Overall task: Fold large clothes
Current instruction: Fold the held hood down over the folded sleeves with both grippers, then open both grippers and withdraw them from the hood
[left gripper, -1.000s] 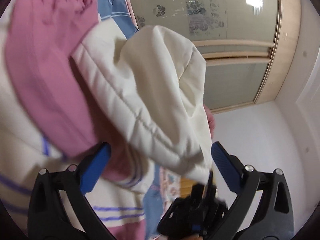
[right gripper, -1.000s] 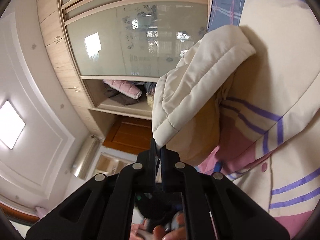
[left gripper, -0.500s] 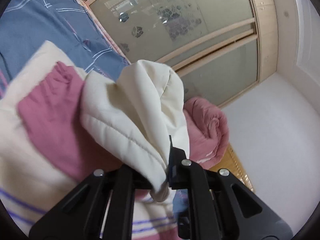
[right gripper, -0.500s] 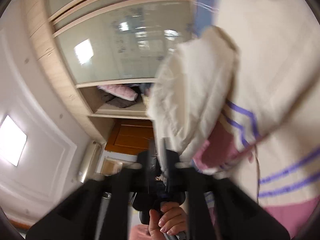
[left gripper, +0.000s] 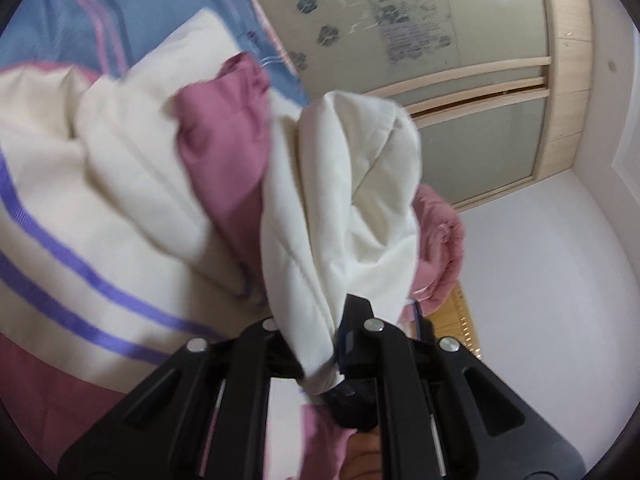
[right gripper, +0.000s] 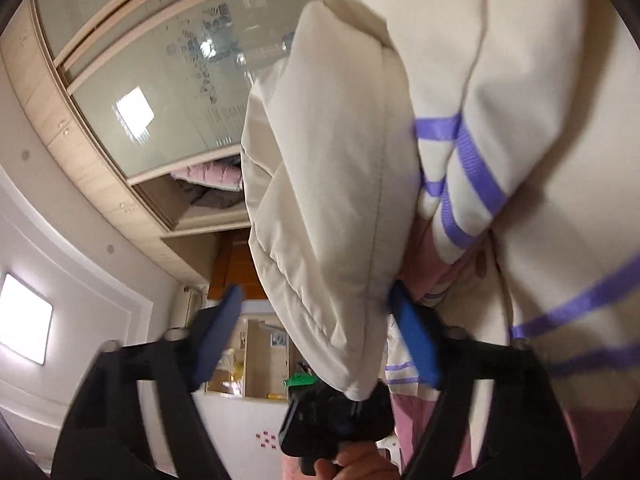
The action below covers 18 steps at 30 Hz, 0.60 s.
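A large padded jacket, cream with pink panels and purple stripes, lies bunched on a blue bedsheet. Its cream hood is lifted. My left gripper is shut on the hood's edge. In the right wrist view the same cream hood hangs between the blue pads of my right gripper, which is open and not pinching it. The striped jacket body fills the right of that view.
A wardrobe with frosted glass sliding doors stands beyond the bed; an open shelf of it holds folded clothes. A pink quilt lies past the jacket. A white wall and a wooden door are behind.
My left gripper, open a second ago, closed on the hood's edge and still holds it. My right gripper, shut on the hood until half a second ago, has opened and let go.
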Each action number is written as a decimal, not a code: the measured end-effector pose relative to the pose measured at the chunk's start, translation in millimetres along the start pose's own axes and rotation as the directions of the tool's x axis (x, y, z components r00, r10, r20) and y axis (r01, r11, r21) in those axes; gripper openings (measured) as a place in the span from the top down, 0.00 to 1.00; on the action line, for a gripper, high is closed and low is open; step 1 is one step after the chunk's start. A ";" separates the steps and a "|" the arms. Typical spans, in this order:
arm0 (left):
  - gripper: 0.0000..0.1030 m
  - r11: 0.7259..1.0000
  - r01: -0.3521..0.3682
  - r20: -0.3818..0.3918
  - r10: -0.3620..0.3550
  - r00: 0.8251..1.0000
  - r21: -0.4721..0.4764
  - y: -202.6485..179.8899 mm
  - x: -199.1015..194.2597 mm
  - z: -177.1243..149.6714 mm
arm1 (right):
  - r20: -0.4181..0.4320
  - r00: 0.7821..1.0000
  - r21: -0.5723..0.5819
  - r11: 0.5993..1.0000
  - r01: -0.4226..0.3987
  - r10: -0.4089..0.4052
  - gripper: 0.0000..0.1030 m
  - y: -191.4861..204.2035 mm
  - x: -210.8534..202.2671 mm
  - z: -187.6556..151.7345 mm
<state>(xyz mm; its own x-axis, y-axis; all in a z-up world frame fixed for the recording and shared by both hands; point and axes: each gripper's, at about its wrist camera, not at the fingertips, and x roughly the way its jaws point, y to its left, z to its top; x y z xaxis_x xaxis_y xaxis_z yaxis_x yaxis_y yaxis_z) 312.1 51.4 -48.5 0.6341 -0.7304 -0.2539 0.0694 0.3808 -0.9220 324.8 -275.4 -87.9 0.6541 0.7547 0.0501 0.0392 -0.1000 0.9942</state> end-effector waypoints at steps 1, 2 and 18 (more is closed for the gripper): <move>0.90 1.000 -0.028 -0.011 0.028 1.000 0.014 1.9 4.2 -0.6 | 0.004 0.999 -0.024 0.999 0.038 -0.037 0.83 -2.2 -0.2 0.2; 0.89 0.997 -0.061 -0.015 0.062 0.998 0.037 0.9 7.2 -0.9 | 0.019 0.997 -0.050 0.995 0.081 -0.080 0.91 -3.1 -3.1 0.0; 0.59 0.803 -0.418 0.048 0.441 0.896 0.425 -19.5 43.1 -29.6 | 0.182 0.877 -0.214 0.852 0.477 -0.445 0.79 8.1 -23.7 -16.9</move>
<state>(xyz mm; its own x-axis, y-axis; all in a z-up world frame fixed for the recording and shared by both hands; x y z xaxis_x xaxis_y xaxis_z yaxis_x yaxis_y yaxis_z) 315.2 -4.3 -50.1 0.6362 -0.4590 -0.6201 0.1179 0.8521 -0.5099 297.0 -283.2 -79.5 0.6939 0.5881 -0.4155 0.1834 0.4137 0.8917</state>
